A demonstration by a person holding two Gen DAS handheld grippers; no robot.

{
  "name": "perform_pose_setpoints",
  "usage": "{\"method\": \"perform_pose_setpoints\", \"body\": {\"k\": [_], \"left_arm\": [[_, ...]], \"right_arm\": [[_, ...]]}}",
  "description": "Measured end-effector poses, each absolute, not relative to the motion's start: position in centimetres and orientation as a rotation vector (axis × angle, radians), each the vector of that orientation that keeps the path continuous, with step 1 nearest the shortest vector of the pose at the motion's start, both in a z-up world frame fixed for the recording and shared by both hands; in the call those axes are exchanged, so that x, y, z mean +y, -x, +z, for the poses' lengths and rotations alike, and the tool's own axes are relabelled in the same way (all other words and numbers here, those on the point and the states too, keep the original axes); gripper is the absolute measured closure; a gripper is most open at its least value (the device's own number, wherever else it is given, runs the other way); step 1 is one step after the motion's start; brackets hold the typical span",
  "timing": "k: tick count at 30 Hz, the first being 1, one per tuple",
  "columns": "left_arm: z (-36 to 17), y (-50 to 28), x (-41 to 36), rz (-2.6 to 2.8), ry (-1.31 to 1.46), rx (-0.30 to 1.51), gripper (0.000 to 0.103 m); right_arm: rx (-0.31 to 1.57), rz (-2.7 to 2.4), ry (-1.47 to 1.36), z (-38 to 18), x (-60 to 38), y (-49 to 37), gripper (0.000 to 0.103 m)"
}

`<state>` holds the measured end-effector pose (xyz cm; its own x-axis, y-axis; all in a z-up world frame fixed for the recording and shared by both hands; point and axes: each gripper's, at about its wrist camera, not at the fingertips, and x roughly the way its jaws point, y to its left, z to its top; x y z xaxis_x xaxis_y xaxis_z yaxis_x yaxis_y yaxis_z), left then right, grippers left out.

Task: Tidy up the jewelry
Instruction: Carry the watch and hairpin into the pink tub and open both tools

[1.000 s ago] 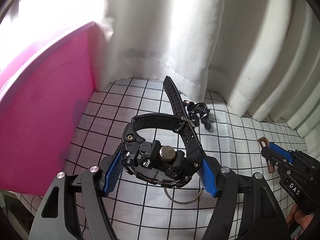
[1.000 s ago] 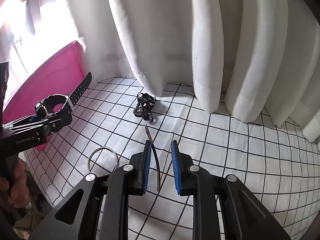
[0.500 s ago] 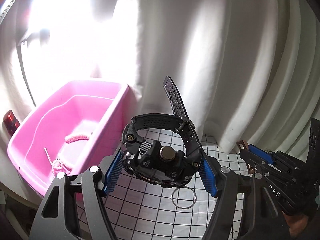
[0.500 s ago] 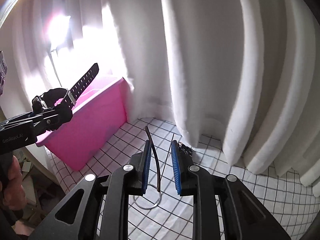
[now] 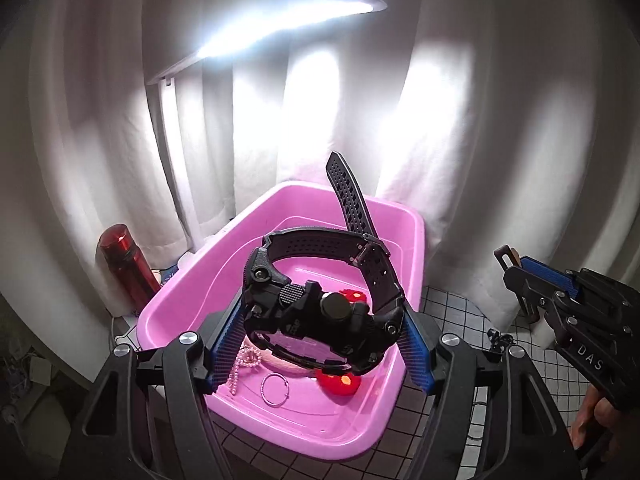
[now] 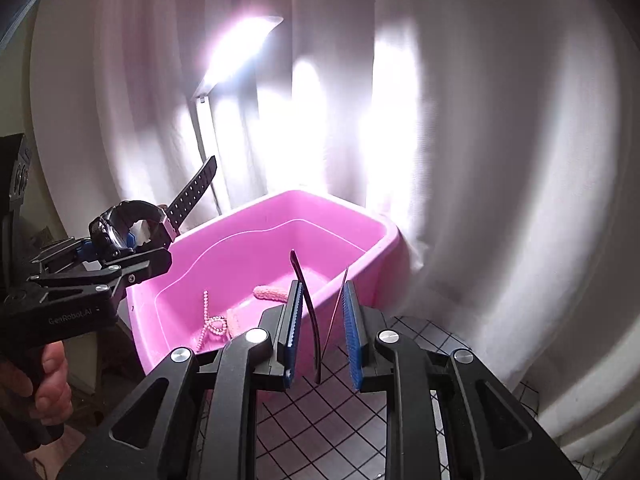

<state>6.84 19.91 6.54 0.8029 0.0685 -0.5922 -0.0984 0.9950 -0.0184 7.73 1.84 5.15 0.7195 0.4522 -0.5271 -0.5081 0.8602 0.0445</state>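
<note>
Several pieces already lie in the pink tub (image 5: 416, 224). Above it, the left gripper (image 5: 320, 336) clamps the black watch (image 5: 320, 312); beside it, the right gripper (image 6: 320, 320) clamps a brown hair clip (image 6: 308, 312). Both wait to be dropped.

A red bottle (image 5: 127, 266) stands at left against white curtains (image 5: 500, 128); a lit lamp (image 5: 280, 28) glows at upper centre; checked cloth (image 5: 452, 312) lies lower right.

Left gripper (image 5: 320, 344) clamps a chunky black rubber-strap watch (image 5: 320, 304) over the pink plastic tub (image 5: 412, 224), red bottle (image 5: 126, 268) at 9 o'clock.
</note>
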Motion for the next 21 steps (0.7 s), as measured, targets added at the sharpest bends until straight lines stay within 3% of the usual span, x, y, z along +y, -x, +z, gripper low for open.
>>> {"method": "perform_pose_setpoints", "body": {"k": [11,21], "left_arm": [[1.8,-10.4,25.7,0.141,0.093,0.753,0.037],[-0.9,-12.4,27.6,0.135,0.129,0.851,0.036]], "right_arm": [[0.692,0.621,0.175,1.8,11.5,-14.8,0.083],[0.792,0.565,0.244,-1.2,14.3,-17.9,0.083]]}}
